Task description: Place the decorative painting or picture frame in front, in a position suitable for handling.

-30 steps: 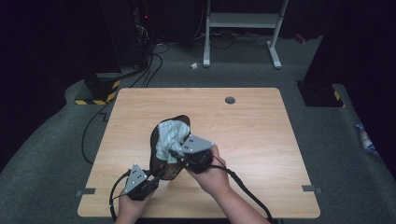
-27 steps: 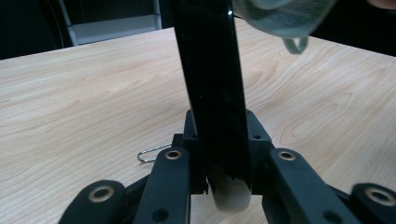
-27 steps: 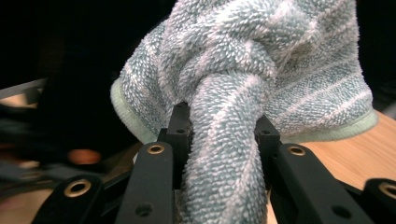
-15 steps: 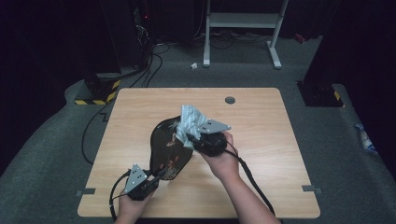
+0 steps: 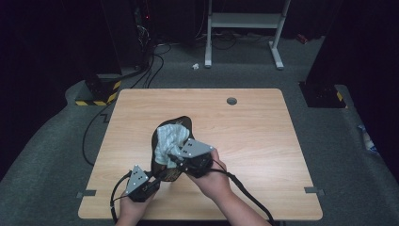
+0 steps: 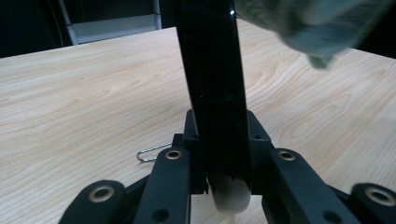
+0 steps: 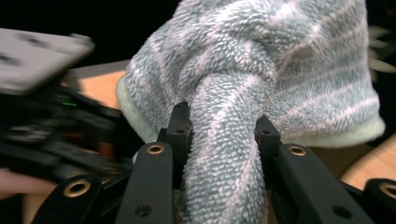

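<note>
While both claws crowd the lower middle of the high view, the tabletop [image 5: 263, 122] lies bare out to its edges. Left claw [image 5: 141, 184] pinches a black pan [image 5: 165, 155]; right claw [image 5: 190, 160] clamps a striped towel [image 5: 168, 141] against it. Pan's handle is hidden.

cloth [image 5: 167, 141]: fluffy, teal-white striped, bunched | pan [image 5: 170, 155]: black, tilted above table, cloth against it

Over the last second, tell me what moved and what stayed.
The right gripper, shut on the towel, swung up away from the person, then back down toward them over the dark pan, wiping it. The left gripper stayed shut on the pan's handle, pan in place.
</note>
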